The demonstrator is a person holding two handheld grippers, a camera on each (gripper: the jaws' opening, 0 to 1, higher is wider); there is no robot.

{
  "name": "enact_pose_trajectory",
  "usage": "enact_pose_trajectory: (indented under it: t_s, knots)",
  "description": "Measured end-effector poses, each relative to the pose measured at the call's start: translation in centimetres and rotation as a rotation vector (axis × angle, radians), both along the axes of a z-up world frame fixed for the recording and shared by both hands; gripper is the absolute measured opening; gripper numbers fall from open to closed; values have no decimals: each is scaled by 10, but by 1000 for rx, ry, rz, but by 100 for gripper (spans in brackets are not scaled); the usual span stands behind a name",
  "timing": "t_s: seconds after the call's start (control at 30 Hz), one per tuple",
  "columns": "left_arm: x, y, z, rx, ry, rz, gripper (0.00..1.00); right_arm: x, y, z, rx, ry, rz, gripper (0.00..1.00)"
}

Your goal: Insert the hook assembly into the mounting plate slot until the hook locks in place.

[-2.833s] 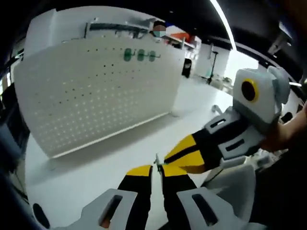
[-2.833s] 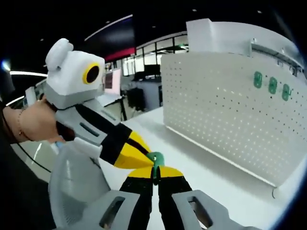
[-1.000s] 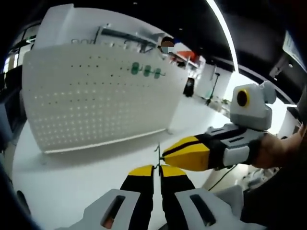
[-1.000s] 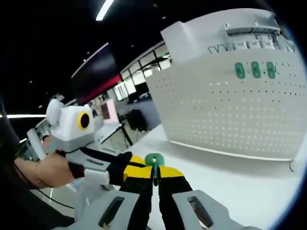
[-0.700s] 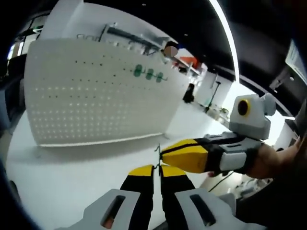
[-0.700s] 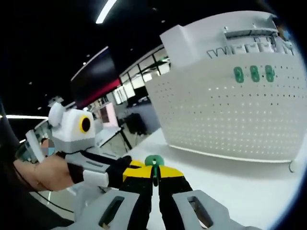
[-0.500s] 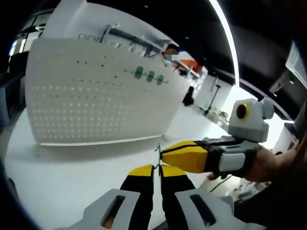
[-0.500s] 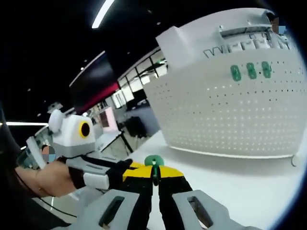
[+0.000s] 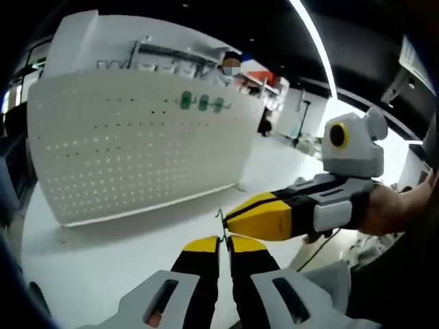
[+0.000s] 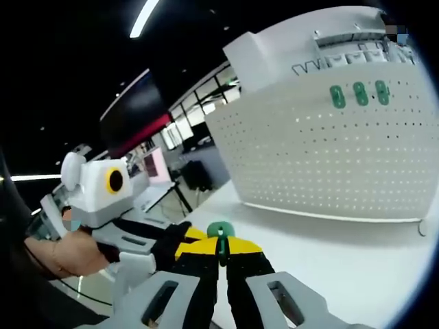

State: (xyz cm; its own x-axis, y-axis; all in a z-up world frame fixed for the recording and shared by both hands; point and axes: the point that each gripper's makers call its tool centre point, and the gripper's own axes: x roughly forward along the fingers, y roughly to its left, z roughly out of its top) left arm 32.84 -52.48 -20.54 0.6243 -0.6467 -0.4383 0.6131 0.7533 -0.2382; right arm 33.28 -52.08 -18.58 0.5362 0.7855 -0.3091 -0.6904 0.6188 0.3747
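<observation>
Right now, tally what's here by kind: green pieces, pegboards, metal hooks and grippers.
Green pieces on the pegboard: 3
Green piece in the right gripper: 1
Thin metal hook in the left gripper: 1
Pegboards: 1
Grippers: 2
Total: 8

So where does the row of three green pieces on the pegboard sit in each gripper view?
Left gripper view: three green pieces sit left of centre in the upper part, high on the pegboard.
Right gripper view: they sit at upper right.
Shared landmark: the white pegboard standing on the white table.
</observation>
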Motion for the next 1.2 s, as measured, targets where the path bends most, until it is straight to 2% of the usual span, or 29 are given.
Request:
enact_pose_trajectory:
  t_s: [0.13, 0.2, 0.3, 0.33, 0.53, 0.63, 0.77, 0.87, 0.97, 1.07, 1.2]
  knots:
    - [1, 0, 2, -8, -5, -1, 5, 1, -1, 2, 17, 1, -9, 0]
    - [1, 0, 3, 0, -26, -6, 5, 1, -1, 3, 20, 3, -12, 0]
    - [3, -1, 5, 56, -111, -42, 5, 2, 0, 4, 14, -4, -10, 0]
    - [2, -1, 5, 65, -120, -48, 5, 2, 0, 4, 13, -6, -9, 0]
    - [2, 2, 6, 41, -123, -38, 7, 1, 1, 7, 21, -16, -4, 0]
    - [3, 3, 5, 55, -132, -33, 16, 1, 3, 11, 28, -31, 6, 0]
    - [-1, 2, 4, 63, -139, -55, 22, 1, 5, 13, 20, -43, 11, 0]
    - [-2, 2, 4, 63, -142, -48, 37, 1, 6, 14, 13, -51, 15, 0]
    - [-4, 0, 7, 47, -152, -54, 47, 2, 6, 14, 9, -58, 17, 0]
    - [-7, -3, 7, 52, -149, -73, 48, 2, 7, 15, 4, -70, 21, 0]
    - [-9, -6, 8, 44, -148, -77, 61, 2, 7, 16, -13, -89, 27, 0]
